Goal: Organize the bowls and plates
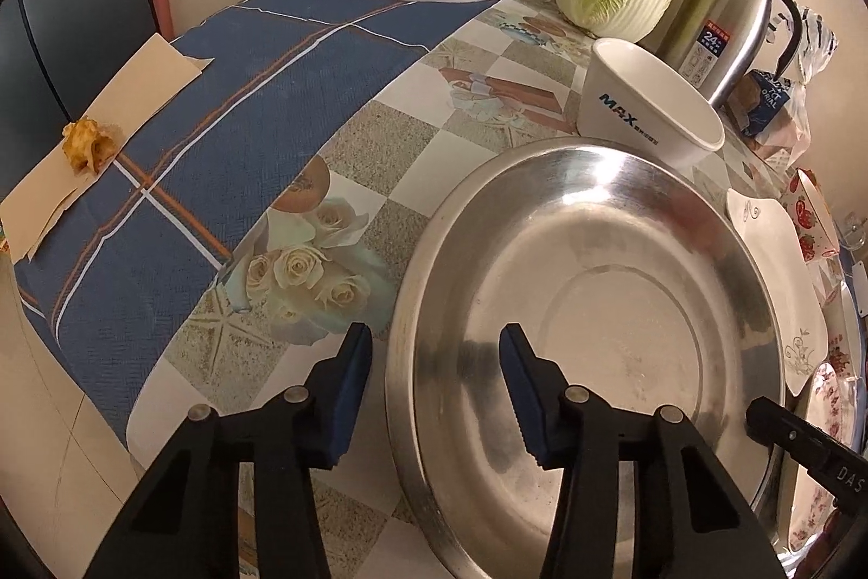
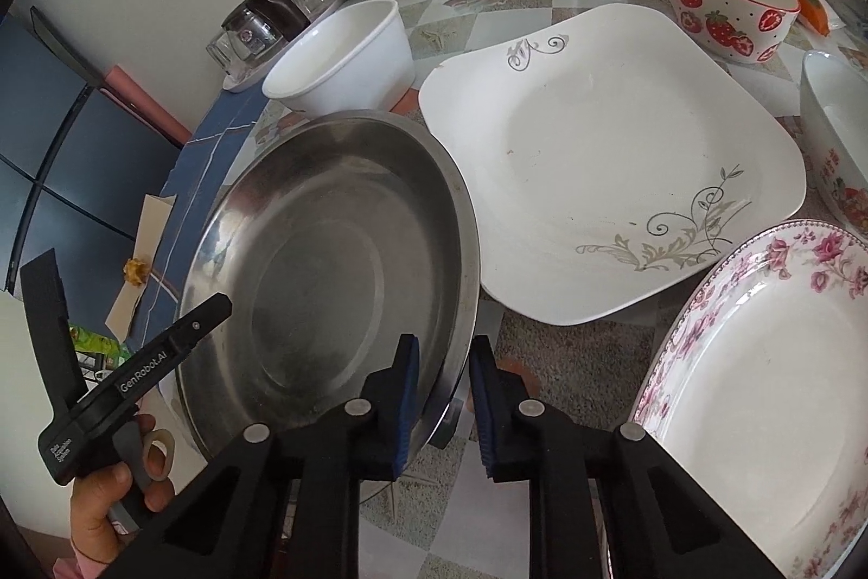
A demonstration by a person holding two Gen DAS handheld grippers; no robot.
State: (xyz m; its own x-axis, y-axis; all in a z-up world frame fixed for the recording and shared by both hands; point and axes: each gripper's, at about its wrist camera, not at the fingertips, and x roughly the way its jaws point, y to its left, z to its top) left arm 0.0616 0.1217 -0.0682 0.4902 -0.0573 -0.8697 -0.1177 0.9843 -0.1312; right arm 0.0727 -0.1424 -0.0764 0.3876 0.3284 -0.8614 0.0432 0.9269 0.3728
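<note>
Straddling opposite sides of the steel plate [image 1: 586, 307], both grippers point steeply down at its rim. The left gripper [image 1: 434, 351] has its fingers about half open, one over the patterned tabletop [image 1: 380, 128] outside the rim and the other over the plate's basin; the pads do not appear to press the metal. The right gripper [image 2: 445, 362] has its fingers drawn close on the rim on the other side, nearly together, with the thin edge between the pads; contact looks likely but cannot be confirmed. The plate is round, so no long axis governs the approach; each hand serves its own side. The plate lies near the tabletop's front edge, just beside the square white plate [image 2: 607, 161], and a white bowl [image 1: 645, 101] stands close against its far rim. A floral plate [image 2: 770, 389] lies toward the front right, and a strawberry bowl [image 2: 727, 4] stands beyond the square plate. Judgement: a lift needs the left fingers closed further; open room lies over the blue cloth [image 1: 217, 118] toward the left edge, while crockery crowds the right.
</note>
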